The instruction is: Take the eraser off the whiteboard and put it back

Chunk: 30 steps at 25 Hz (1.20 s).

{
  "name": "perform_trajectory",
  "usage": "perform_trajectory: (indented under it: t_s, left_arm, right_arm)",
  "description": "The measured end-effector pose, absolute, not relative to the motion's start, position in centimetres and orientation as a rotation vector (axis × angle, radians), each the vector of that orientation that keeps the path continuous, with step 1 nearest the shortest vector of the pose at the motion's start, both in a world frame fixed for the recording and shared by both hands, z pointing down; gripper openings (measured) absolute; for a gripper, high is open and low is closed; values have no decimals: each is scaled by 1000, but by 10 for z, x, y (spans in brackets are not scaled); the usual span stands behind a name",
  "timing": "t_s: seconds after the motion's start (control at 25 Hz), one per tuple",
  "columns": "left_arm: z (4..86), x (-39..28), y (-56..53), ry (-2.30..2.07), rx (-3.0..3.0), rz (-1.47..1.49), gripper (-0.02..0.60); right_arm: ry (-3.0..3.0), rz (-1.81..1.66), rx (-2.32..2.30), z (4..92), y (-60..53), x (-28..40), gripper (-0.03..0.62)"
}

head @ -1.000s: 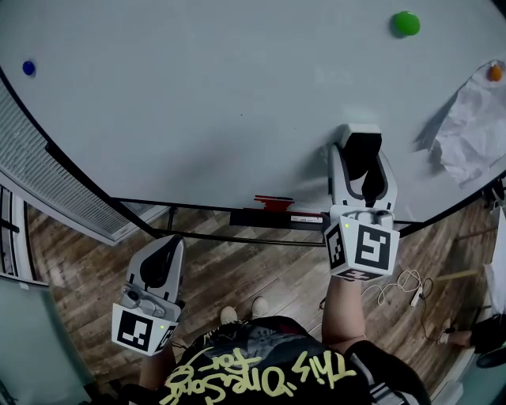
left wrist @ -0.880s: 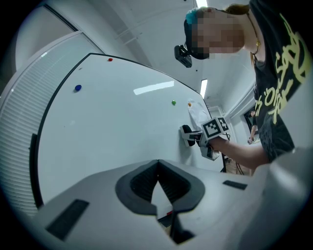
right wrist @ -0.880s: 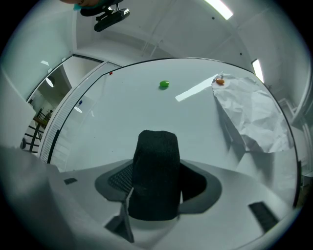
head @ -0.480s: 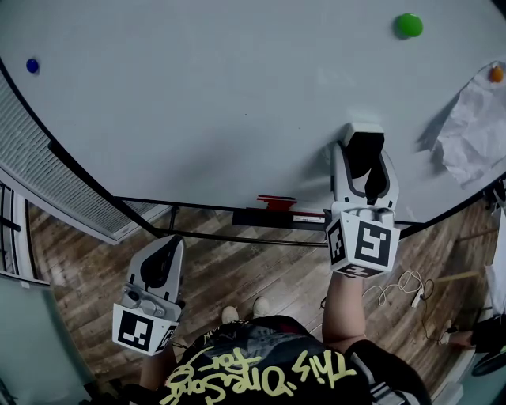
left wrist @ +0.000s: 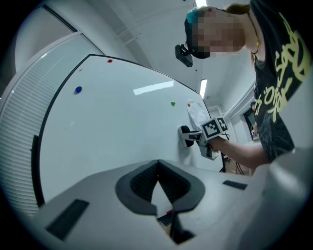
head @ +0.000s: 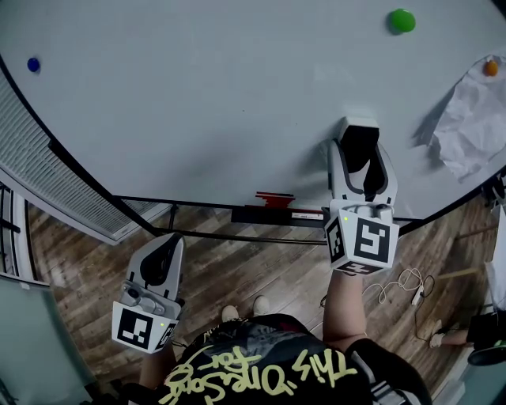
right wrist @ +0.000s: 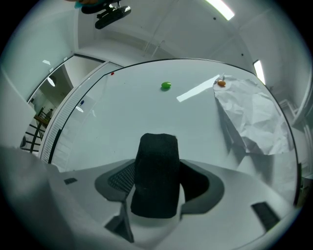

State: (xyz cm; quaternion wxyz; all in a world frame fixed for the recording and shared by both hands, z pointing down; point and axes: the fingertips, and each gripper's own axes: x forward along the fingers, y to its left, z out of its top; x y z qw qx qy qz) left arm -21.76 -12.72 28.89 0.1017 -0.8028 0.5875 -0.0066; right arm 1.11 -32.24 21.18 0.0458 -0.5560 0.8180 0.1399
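The eraser (head: 360, 144), black felt on a white body, is clamped between the fingers of my right gripper (head: 361, 158). It is held up at the whiteboard (head: 198, 103), low on its right half. In the right gripper view the eraser (right wrist: 155, 173) stands upright between the jaws, the board behind it. From the left gripper view the eraser (left wrist: 185, 135) looks pressed against the board. My left gripper (head: 168, 245) hangs low over the floor, away from the board. Its jaws (left wrist: 157, 166) meet at the tips with nothing between them.
A marker tray (head: 277, 215) with a red marker (head: 274, 197) runs under the board's lower edge. A crumpled paper (head: 470, 126) hangs under an orange magnet (head: 492, 68) at the right. Green (head: 402, 20) and blue (head: 33, 65) magnets sit higher up. Cables (head: 403, 285) lie on the wooden floor.
The right gripper with the eraser has edged slightly upward along the board. The left gripper has stayed where it was.
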Motion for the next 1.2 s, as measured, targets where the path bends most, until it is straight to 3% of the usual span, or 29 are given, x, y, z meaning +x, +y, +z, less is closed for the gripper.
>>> perform_trajectory:
  t_s: [1.2]
  left_arm:
    - [284, -162, -141, 1501, -2504, 5, 8]
  right_arm:
    - [2501, 327, -1623, 224, -245, 67, 259]
